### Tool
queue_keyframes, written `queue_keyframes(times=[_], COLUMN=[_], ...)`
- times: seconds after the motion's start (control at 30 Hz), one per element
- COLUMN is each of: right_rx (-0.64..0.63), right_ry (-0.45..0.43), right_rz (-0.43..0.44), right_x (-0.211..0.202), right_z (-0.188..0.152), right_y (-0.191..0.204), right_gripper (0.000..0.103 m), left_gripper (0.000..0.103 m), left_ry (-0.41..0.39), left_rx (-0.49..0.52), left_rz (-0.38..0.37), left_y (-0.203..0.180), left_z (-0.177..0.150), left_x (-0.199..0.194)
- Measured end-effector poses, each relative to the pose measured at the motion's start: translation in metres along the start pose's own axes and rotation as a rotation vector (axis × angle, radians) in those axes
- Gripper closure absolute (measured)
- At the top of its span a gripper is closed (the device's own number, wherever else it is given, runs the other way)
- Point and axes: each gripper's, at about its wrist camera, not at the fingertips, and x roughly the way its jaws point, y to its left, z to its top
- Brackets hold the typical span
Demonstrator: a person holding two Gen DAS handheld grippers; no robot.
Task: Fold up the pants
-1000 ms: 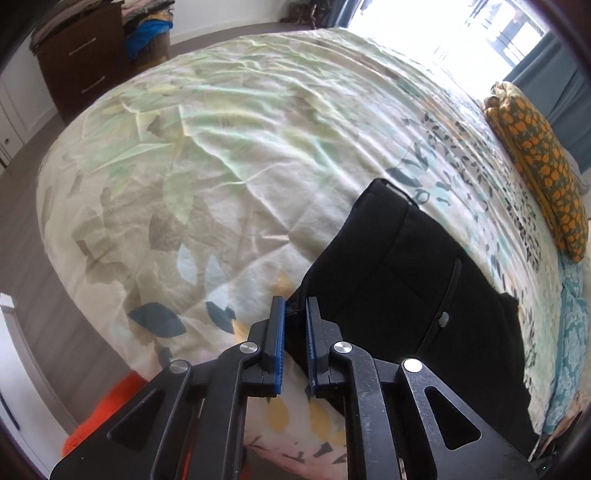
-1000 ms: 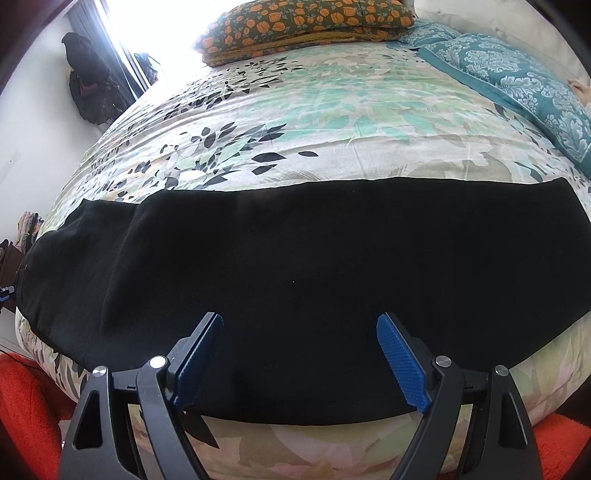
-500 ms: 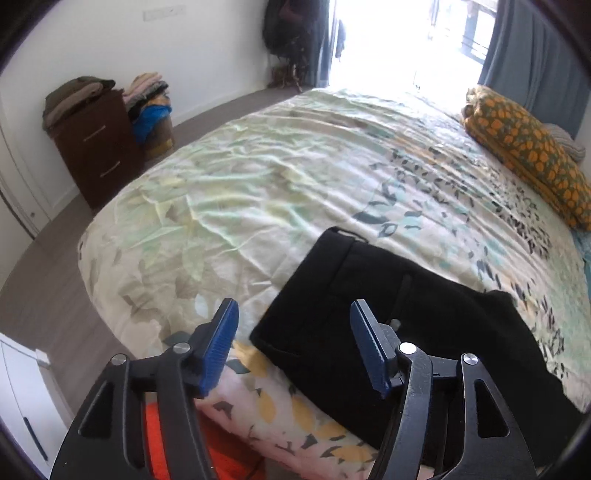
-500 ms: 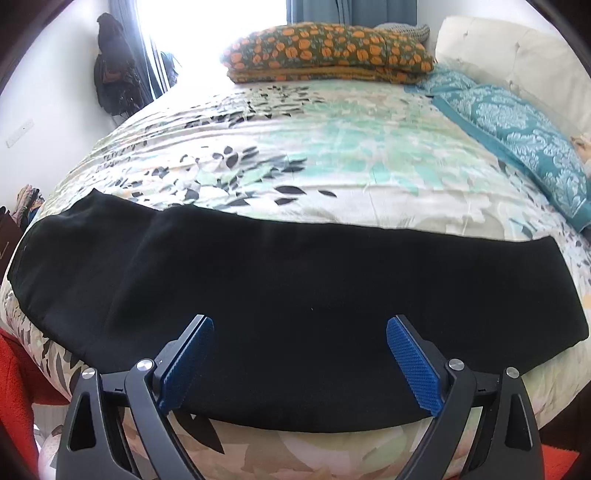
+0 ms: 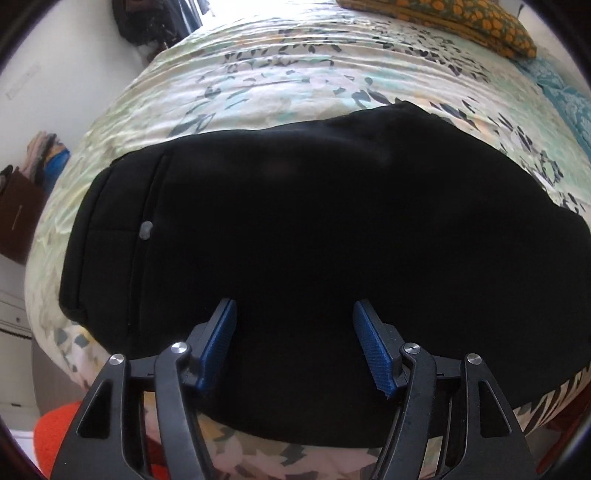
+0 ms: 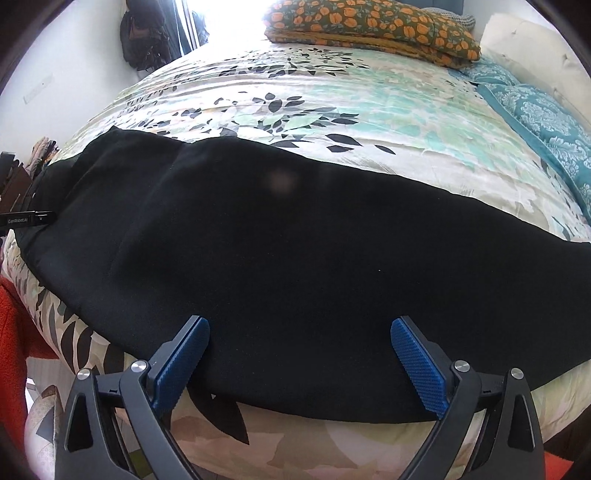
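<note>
Black pants (image 5: 314,236) lie flat lengthwise along the near edge of the bed, waistband with a grey button (image 5: 146,229) at the left. They also show in the right wrist view (image 6: 295,251), stretching left to right. My left gripper (image 5: 295,325) is open and empty, hovering over the pants near the waist end. My right gripper (image 6: 299,343) is open and empty, over the near edge of the pants further right. The tip of the left gripper (image 6: 26,219) shows at the far left of the right wrist view.
The bed has a leaf-print duvet (image 6: 332,96). An orange floral pillow (image 6: 369,26) and teal pillows (image 6: 546,110) lie at the head. A brown dresser (image 5: 16,218) stands left. An orange rug (image 5: 59,435) lies on the floor below the bed edge.
My left gripper opened, letting go of the waist corner, and swung right over the pants. My right gripper stayed open and shifted slightly.
</note>
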Motion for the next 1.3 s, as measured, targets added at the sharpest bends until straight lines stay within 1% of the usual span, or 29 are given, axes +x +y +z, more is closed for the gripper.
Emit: queue_keyframes(times=[0.03, 0.1, 0.13, 0.2, 0.23, 0.27, 0.33, 0.37, 0.4, 0.47, 0.5, 0.53, 0.6, 0.63, 0.7, 0.73, 0.77, 0.8, 0.83, 0.87, 0.9, 0.97, 1.0, 1.07, 1.13, 1.2, 1.3], right_rx=[0.005, 0.005, 0.003, 0.001, 0.002, 0.003, 0.002, 0.002, 0.001, 0.002, 0.001, 0.001, -0.001, -0.001, 0.0, 0.0, -0.001, -0.001, -0.002, -0.002, -0.002, -0.002, -0.003, -0.002, 0.003, 0.015, 0.016], right_ry=[0.0, 0.001, 0.002, 0.005, 0.005, 0.006, 0.007, 0.006, 0.004, 0.0, -0.002, -0.003, -0.003, -0.002, 0.001, 0.002, 0.003, 0.003, 0.004, 0.004, 0.003, 0.002, 0.002, 0.006, 0.004, -0.015, -0.08], right_rz=[0.004, 0.005, 0.002, 0.001, 0.001, 0.0, -0.003, -0.005, -0.006, -0.004, -0.003, -0.002, 0.002, 0.005, 0.01, 0.009, 0.007, 0.006, 0.005, 0.005, 0.006, 0.006, 0.007, 0.014, 0.021, 0.022, 0.018], right_x=[0.001, 0.002, 0.003, 0.004, 0.004, 0.004, 0.005, 0.006, 0.006, 0.006, 0.006, 0.005, 0.005, 0.006, 0.006, 0.007, 0.007, 0.007, 0.007, 0.007, 0.007, 0.007, 0.007, 0.005, 0.002, -0.004, -0.018], right_z=[0.0, 0.0, 0.0, 0.001, 0.001, 0.001, 0.001, 0.001, 0.001, 0.001, 0.0, 0.0, -0.001, 0.0, 0.0, 0.001, 0.001, 0.001, 0.001, 0.001, 0.001, 0.001, 0.002, 0.003, 0.005, 0.005, 0.007], right_y=[-0.001, -0.001, -0.001, -0.001, -0.001, -0.001, -0.002, -0.001, -0.001, -0.001, -0.001, -0.001, -0.002, -0.002, -0.003, -0.002, -0.002, -0.002, -0.002, -0.002, -0.002, -0.001, -0.001, -0.002, -0.003, -0.005, -0.004], right_gripper=[0.003, 0.002, 0.001, 0.0, 0.0, 0.0, 0.0, 0.0, 0.0, 0.0, 0.0, 0.0, 0.0, 0.0, 0.0, 0.0, 0.0, 0.0, 0.0, 0.0, 0.0, 0.0, 0.0, 0.0, 0.0, 0.0, 0.0], left_gripper=[0.038, 0.036, 0.035, 0.034, 0.034, 0.034, 0.034, 0.034, 0.033, 0.034, 0.034, 0.034, 0.034, 0.034, 0.032, 0.031, 0.031, 0.03, 0.027, 0.027, 0.027, 0.029, 0.029, 0.029, 0.028, 0.028, 0.028], left_ry=[-0.024, -0.134, -0.176, -0.205, -0.199, -0.176, -0.07, -0.025, -0.022, -0.073, -0.09, -0.11, -0.151, -0.166, -0.172, -0.155, -0.12, -0.086, -0.083, -0.109, -0.116, -0.105, -0.123, -0.187, -0.228, -0.238, -0.229], left_rx=[-0.017, -0.065, -0.08, -0.075, -0.061, -0.043, -0.025, -0.033, -0.05, -0.082, -0.091, -0.093, -0.068, -0.047, -0.003, 0.01, 0.013, 0.001, -0.016, -0.029, -0.031, -0.029, -0.029, -0.022, 0.005, 0.057, 0.162], left_rz=[-0.024, -0.129, -0.161, -0.218, -0.226, -0.21, -0.125, -0.09, -0.083, -0.09, -0.109, -0.144, -0.185, -0.186, -0.16, -0.137, -0.112, -0.093, -0.091, -0.094, -0.086, -0.081, -0.099, -0.139, -0.194, -0.265, -0.317], left_y=[0.003, 0.006, 0.004, -0.007, -0.015, -0.023, -0.034, -0.034, -0.032, -0.029, -0.029, -0.032, -0.045, -0.053, -0.069, -0.073, -0.076, -0.076, -0.073, -0.07, -0.07, -0.07, -0.069, -0.07, -0.077, -0.089, -0.119], left_z=[0.007, 0.025, 0.036, 0.058, 0.068, 0.076, 0.085, 0.086, 0.086, 0.082, 0.083, 0.086, 0.091, 0.096, 0.105, 0.107, 0.109, 0.108, 0.105, 0.102, 0.101, 0.1, 0.097, 0.087, 0.069, 0.046, 0.003], left_x=[-0.01, -0.034, -0.041, -0.04, -0.032, -0.019, 0.019, 0.036, 0.042, 0.03, 0.022, 0.015, 0.004, 0.002, 0.009, 0.019, 0.033, 0.046, 0.055, 0.053, 0.049, 0.036, 0.025, -0.007, -0.038, -0.059, -0.074])
